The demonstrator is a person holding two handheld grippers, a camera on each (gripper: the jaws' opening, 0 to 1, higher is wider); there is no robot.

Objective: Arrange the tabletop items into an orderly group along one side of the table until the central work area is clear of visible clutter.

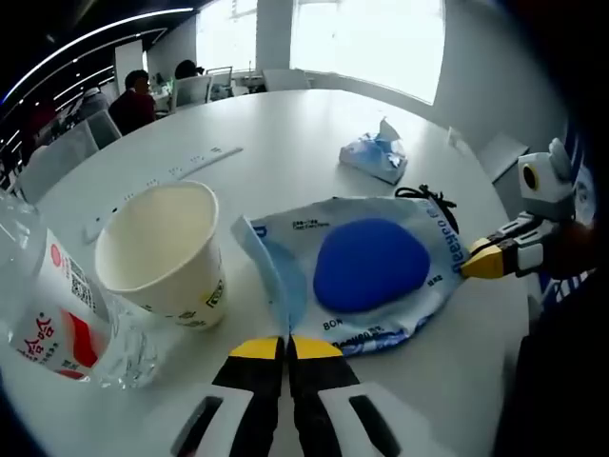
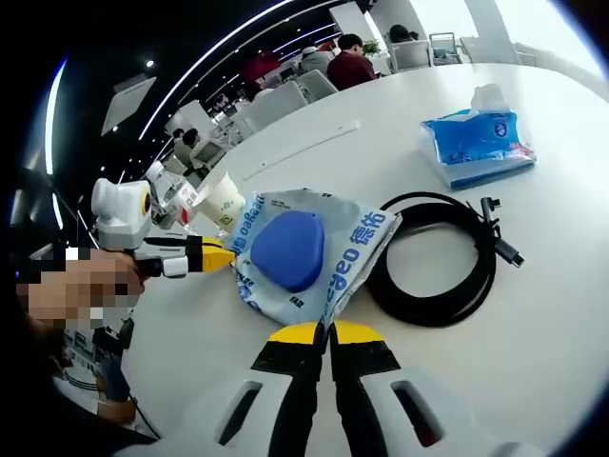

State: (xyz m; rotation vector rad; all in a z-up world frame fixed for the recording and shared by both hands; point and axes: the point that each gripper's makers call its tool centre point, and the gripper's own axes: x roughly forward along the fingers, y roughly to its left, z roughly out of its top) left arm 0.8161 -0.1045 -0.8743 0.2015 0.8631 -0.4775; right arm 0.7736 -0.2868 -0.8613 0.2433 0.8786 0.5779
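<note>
Between both grippers [image 1: 286,345] [image 2: 324,330], pinched, lies the pouch [image 1: 366,271].

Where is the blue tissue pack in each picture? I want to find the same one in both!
Left gripper view: the tissue pack is in the upper middle, beyond the bag with the blue oval, on the far part of the table.
Right gripper view: the tissue pack is at the upper right, past the coiled black cable.
Shared landmark: the bag with the blue oval sits near the middle of both views.
</note>
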